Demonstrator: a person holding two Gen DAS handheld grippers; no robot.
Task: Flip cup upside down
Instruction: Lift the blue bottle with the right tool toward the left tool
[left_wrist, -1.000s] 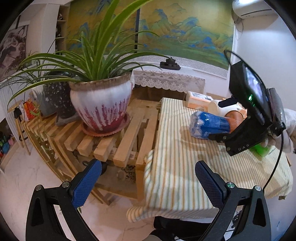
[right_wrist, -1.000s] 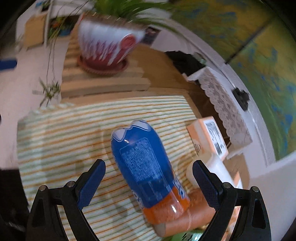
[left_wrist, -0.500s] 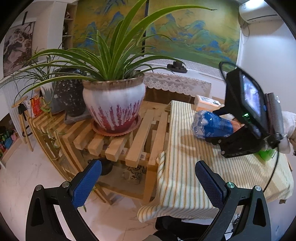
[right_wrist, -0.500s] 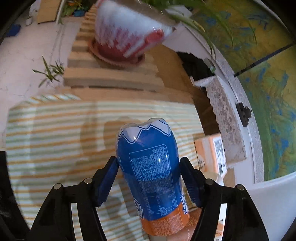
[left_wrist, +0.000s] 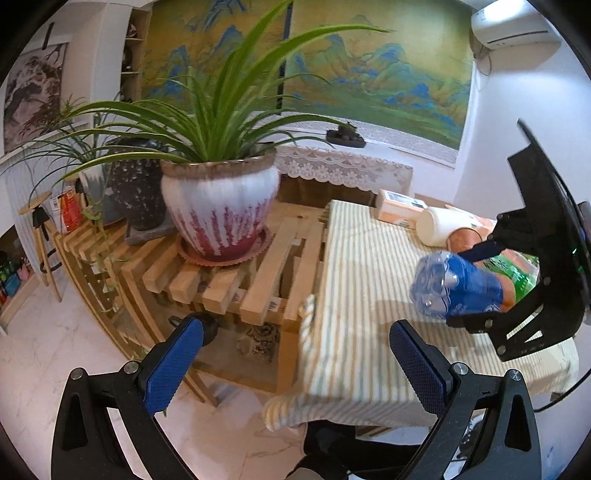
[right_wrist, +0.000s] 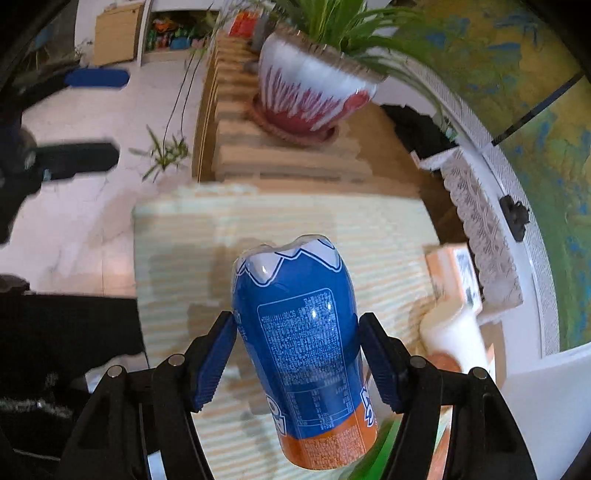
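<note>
The cup (right_wrist: 299, 350) is a blue-wrapped plastic one with an orange band at its near end. My right gripper (right_wrist: 297, 332) is shut on its blue middle, one pad on each side. In the left wrist view the cup (left_wrist: 454, 291) lies on its side in the air just above the striped tablecloth (left_wrist: 362, 280), its lobed clear end pointing left, with the right gripper (left_wrist: 474, 286) clamped above and below it. My left gripper (left_wrist: 295, 343) hangs open off the table's front left corner, holding nothing.
A white cup (left_wrist: 436, 230) lies on its side at the back of the table beside an orange box (left_wrist: 399, 210) and a green packet (left_wrist: 517, 277). Left of the table, a wooden slat stand (left_wrist: 236, 288) carries a large potted plant (left_wrist: 221, 210).
My right gripper went from open around the cup to shut on it, then carried it up and toward the table's front. The left gripper drifted slightly and stayed open.
</note>
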